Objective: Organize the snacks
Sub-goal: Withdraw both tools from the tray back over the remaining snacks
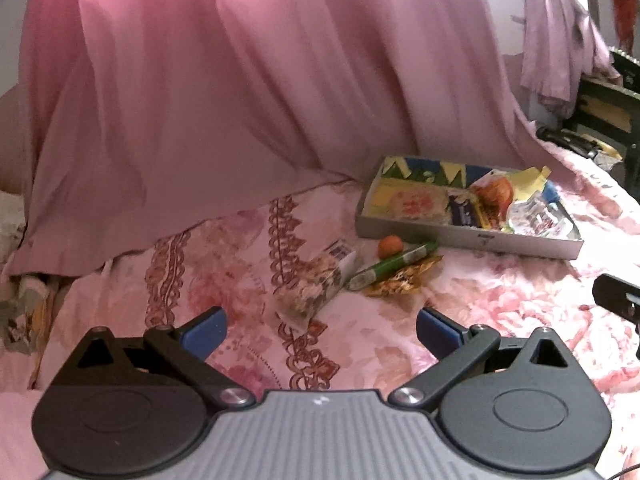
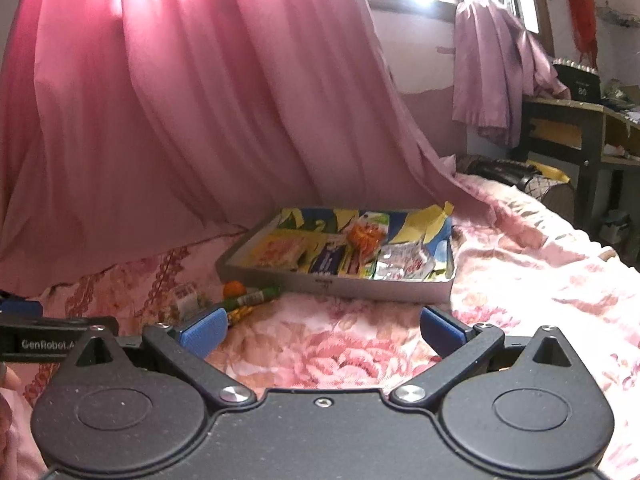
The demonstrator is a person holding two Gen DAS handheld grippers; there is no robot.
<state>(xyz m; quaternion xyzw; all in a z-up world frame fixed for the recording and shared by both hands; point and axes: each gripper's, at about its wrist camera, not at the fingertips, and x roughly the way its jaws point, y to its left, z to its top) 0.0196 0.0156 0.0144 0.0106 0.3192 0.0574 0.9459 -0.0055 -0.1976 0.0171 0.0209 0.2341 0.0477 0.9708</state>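
Left gripper [image 1: 321, 330] and right gripper [image 2: 322, 330], jaws released: approach the clear nut packet [image 1: 316, 284] squarely, then carry it to the shallow grey cardboard tray [image 1: 460, 236].

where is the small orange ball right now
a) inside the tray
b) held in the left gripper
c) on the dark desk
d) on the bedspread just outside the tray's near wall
d: the orange ball lies on the bedspread in front of the tray, beside the green tube; the left gripper is open and empty.
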